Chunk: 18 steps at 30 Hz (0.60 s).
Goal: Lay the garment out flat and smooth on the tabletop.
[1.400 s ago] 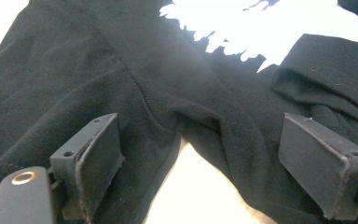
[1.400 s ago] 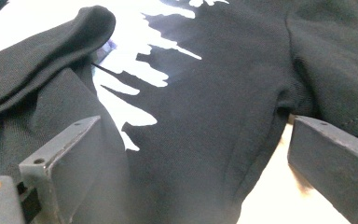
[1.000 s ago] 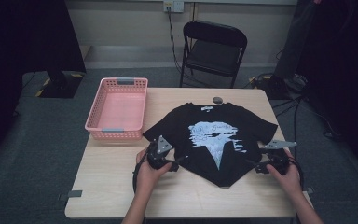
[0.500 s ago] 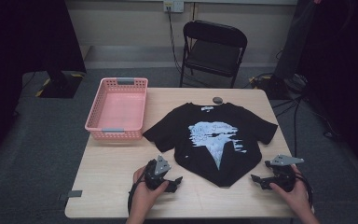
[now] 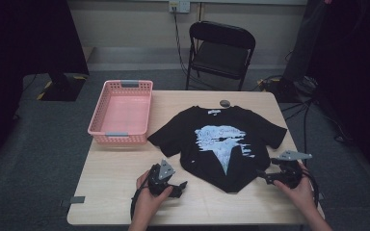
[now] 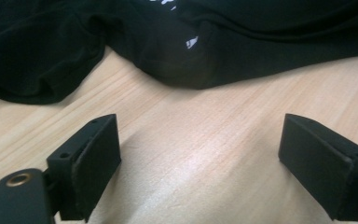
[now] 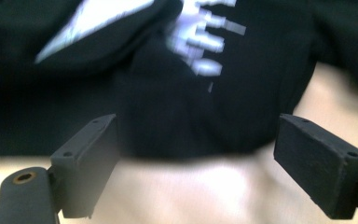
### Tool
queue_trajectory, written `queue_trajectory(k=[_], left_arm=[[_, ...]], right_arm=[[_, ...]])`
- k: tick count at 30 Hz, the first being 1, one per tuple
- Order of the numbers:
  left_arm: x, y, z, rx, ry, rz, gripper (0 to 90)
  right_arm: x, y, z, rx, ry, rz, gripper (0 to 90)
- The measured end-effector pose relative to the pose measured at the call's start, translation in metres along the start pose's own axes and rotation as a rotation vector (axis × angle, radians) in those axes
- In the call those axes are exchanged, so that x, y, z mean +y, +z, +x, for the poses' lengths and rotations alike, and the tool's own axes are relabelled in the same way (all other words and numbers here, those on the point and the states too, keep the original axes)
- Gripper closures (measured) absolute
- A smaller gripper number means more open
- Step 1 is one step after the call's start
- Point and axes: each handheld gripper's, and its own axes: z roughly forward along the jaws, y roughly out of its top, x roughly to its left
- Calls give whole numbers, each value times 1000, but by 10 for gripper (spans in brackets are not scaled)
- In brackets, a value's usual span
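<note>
Nearest the person, both grippers rest low at the table's (image 5: 101,192) front edge, each aimed at the T-shirt's hem. Left gripper (image 5: 180,186): jaws wide apart, nothing between them but bare wood; it sits just short of the hem's left corner. Right gripper (image 5: 262,176): jaws likewise spread, empty, close beside the hem's right corner. This paired stance probably prepares a two-corner pinch. Beyond them, the black T-shirt (image 5: 221,139) lies flat, print up, collar away, mid-table. Further left stands the pink basket (image 5: 107,130), empty, likely the destination. A small dark object (image 5: 225,103) lies past the collar.
</note>
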Motion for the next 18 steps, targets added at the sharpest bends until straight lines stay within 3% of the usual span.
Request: queue_trajectory(k=[3, 7, 10, 14, 18], left_arm=[[0, 0, 1, -1, 0, 1, 110], [0, 0, 1, -1, -1, 1, 110], [0, 0, 1, -1, -1, 1, 109], [0, 0, 1, -1, 0, 0, 109], [0, 0, 1, -1, 0, 0, 109]], right_arm=[[17, 8, -4, -4, 20, -20, 164], [38, 19, -6, -16, 10, -47, 247], [51, 29, -10, -7, 31, -71, 333], [64, 40, -9, -24, -2, -85, 457], [72, 54, -7, 16, 30, -81, 535]])
